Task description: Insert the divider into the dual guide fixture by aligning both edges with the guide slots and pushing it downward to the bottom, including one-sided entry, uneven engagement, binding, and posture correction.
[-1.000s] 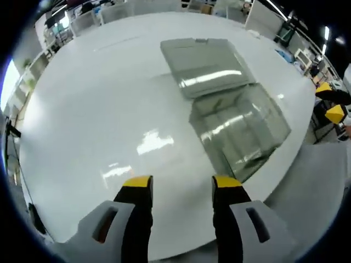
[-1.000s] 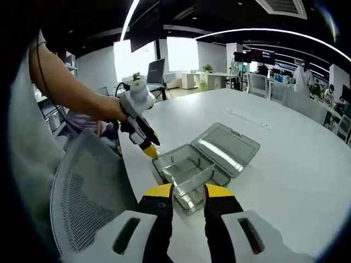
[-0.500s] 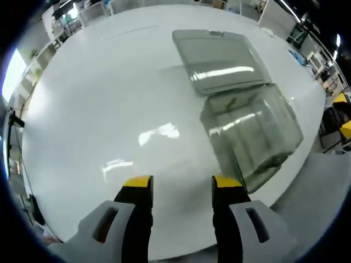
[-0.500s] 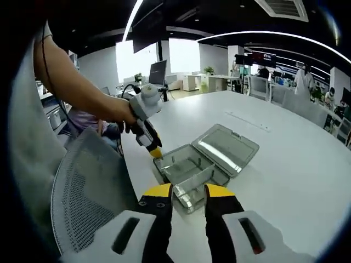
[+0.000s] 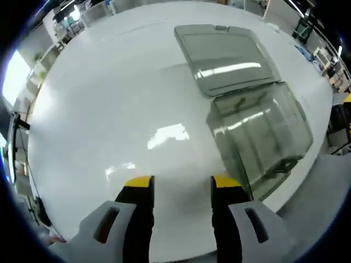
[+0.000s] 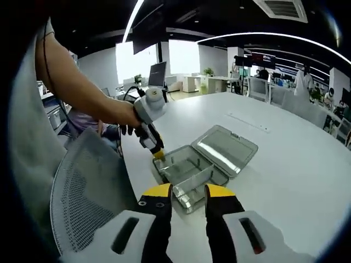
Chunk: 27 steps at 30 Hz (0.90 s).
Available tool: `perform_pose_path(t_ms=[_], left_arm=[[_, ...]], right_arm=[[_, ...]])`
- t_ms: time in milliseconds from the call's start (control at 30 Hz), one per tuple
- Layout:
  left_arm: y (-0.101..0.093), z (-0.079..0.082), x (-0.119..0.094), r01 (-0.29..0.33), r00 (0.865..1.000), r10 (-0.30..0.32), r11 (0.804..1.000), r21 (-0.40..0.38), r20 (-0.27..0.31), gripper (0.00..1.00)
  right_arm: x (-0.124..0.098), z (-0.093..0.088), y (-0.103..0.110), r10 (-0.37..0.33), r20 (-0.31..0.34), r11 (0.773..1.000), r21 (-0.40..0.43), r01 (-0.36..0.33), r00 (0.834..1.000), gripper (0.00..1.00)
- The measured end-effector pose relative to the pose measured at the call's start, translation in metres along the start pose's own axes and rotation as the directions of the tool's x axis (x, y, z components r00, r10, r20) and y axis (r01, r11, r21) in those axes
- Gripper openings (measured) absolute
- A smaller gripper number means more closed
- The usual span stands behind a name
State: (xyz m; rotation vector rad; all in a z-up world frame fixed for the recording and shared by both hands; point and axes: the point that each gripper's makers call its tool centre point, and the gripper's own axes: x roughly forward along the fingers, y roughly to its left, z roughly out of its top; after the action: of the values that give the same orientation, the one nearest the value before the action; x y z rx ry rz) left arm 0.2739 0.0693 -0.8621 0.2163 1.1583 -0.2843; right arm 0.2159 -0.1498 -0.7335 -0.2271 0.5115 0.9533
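**Open clear case on white table; both grippers empty**

1. Table [image 5: 98, 104]: A large white glossy round-edged surface is seen in both views. Ceiling light reflections are carried on it. No writing can be read on it.

2. Mesh chair [image 6: 88, 186]: A grey mesh chair back is seen at 8 o'clock in the right gripper view, just beside the table edge.

3. Clear case [image 5: 263, 137]: A transparent hinged plastic case is laid open on the table near its edge. In the left gripper view the tray half is at 3 o'clock and the opened lid [image 5: 225, 52] at 1 o'clock. In the right gripper view the case [image 6: 205, 159] is at centre. No label or brand can be read on it.

4. Divider [image 6: 194, 176]: A clear upright strip is seen inside the tray half, running across it. Whether both ends are seated in guide slots cannot be told.

5. Left gripper [image 5: 181, 183]: The yellow-tipped jaws are held apart with nothing between them, above bare table at 6 o'clock. In the right gripper view, it [image 6: 156, 150] is held by a hand at 10 o'clock, tips just at the case's far corner.

6. Right gripper [image 6: 184, 192]: The jaws are apart and empty, near the case's closest edge.
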Motion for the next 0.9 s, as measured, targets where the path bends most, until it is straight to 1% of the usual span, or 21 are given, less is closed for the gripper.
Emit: perform_pose_path(t_ms=[133, 167, 233, 367, 433, 467, 767, 900], left_arm=[[0.0015, 0.0018, -0.0003, -0.007, 1.0, 0.007, 1.0, 0.0, 0.006, 0.4], [0.0, -0.0007, 0.0022, 0.003, 1.0, -0.003, 1.0, 0.002, -0.013, 0.4], [0.0026, 0.0003, 0.0023, -0.011, 1.0, 0.011, 1.0, 0.004, -0.007, 0.4], [0.0003, -0.0031, 0.0046, -0.009, 1.0, 0.01, 1.0, 0.015, -0.025, 0.4], [-0.0004, -0.0055, 0.0054, -0.004, 1.0, 0.004, 1.0, 0.016, -0.031, 0.39], [-0.0003, -0.0045, 0.0049, -0.005, 1.0, 0.005, 1.0, -0.001, -0.029, 0.38], [-0.0008, -0.0034, 0.0059, 0.003, 1.0, -0.003, 1.0, 0.0, -0.024, 0.32], [-0.001, -0.004, 0.0055, 0.008, 1.0, -0.008, 1.0, -0.002, -0.024, 0.32]], right_arm=[[-0.0001, 0.0001, -0.0027, -0.003, 0.002, 1.0, 0.007, 0.003, 1.0, 0.19], [0.0, 0.0003, -0.0027, -0.003, 0.003, 1.0, 0.007, 0.003, 1.0, 0.19], [0.0001, 0.0004, -0.0035, -0.004, 0.003, 1.0, 0.004, 0.004, 1.0, 0.19], [0.0003, 0.0008, -0.0039, -0.006, 0.005, 1.0, 0.008, 0.005, 1.0, 0.19], [0.0003, 0.0008, -0.0046, -0.006, 0.005, 1.0, 0.009, 0.006, 1.0, 0.19], [-0.0002, 0.0008, -0.0051, -0.009, 0.007, 1.0, 0.01, 0.009, 1.0, 0.19], [0.0008, 0.0, -0.0063, -0.008, 0.0, 1.0, 0.008, 0.008, 1.0, 0.18], [0.0004, 0.0016, -0.0067, -0.008, 0.002, 1.0, 0.007, 0.008, 1.0, 0.18]])
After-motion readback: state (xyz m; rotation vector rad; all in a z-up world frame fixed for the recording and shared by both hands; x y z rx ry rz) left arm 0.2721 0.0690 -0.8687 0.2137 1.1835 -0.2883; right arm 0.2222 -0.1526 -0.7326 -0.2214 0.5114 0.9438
